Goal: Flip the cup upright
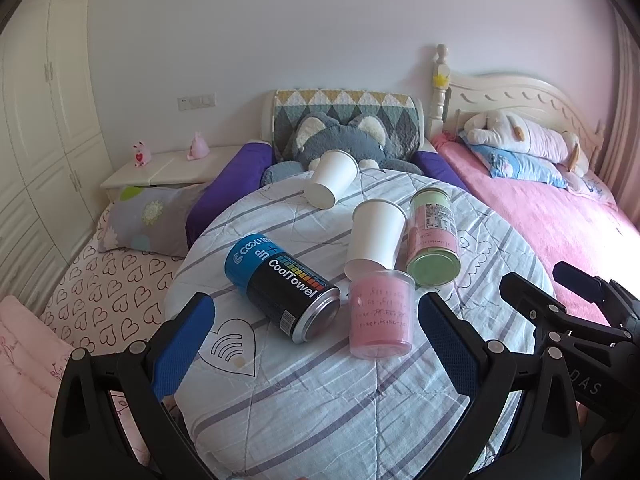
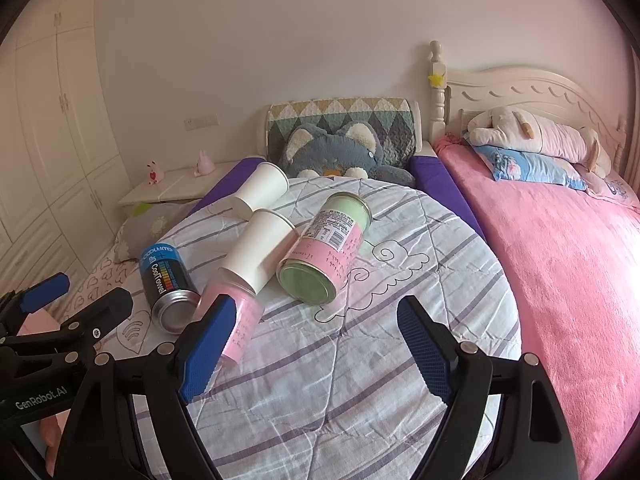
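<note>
Several containers lie on their sides on a striped quilted round surface (image 1: pixel 320 400). A far white paper cup (image 1: pixel 334 179) lies tipped, also in the right wrist view (image 2: pixel 262 188). A nearer white paper cup (image 1: pixel 376 240) leans on a pink clear cup (image 1: pixel 380 314), which also shows in the right wrist view (image 2: pixel 240 320). A green-and-pink can (image 1: pixel 434 240) and a blue-black CoolTowel can (image 1: pixel 280 284) lie beside them. My left gripper (image 1: pixel 316 344) is open and empty, just short of the pink cup. My right gripper (image 2: pixel 316 352) is open and empty, in front of the green can (image 2: pixel 326 252).
A grey plush toy (image 1: pixel 340 140) and a patterned cushion sit behind the round surface. A pink bed (image 2: pixel 568 260) with a white plush lies to the right. A nightstand (image 1: pixel 168 166) and a wardrobe stand to the left. Heart-print bedding lies at the lower left.
</note>
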A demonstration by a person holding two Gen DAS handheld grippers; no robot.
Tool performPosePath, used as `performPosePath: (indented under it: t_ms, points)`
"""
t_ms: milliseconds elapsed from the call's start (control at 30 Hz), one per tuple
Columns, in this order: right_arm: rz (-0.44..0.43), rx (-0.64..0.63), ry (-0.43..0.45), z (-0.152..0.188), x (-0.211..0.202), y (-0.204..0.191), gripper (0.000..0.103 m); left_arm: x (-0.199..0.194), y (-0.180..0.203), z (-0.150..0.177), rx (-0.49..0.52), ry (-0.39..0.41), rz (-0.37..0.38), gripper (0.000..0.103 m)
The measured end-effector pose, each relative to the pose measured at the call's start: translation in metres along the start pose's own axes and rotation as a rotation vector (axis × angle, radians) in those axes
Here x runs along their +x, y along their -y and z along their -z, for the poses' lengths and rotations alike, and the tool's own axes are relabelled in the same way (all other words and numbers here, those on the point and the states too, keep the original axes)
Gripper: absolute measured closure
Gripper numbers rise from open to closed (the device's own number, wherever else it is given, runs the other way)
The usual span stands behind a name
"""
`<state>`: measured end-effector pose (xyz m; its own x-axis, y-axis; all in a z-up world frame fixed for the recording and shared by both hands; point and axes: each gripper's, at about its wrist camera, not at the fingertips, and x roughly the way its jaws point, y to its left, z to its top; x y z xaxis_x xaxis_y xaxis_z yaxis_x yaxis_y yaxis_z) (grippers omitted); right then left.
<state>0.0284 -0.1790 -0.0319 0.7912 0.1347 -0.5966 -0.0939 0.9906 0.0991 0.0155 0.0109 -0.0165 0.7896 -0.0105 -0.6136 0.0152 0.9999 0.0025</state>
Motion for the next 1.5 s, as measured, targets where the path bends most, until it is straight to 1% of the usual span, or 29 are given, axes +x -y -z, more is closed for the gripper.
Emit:
performPosePath:
  t_ms: [533, 1500]
  points:
    - [0.005, 0.002, -0.006, 0.001, 0.002, 0.001, 0.019, 0.004, 0.002, 0.002, 0.01, -0.015, 0.003, 0.0]
    - [0.008, 0.019, -0.046, 0.0, 0.02, 0.003, 0.019, 0.026, -0.002, 0.0, 0.003, -0.06, -0.006, 0.0]
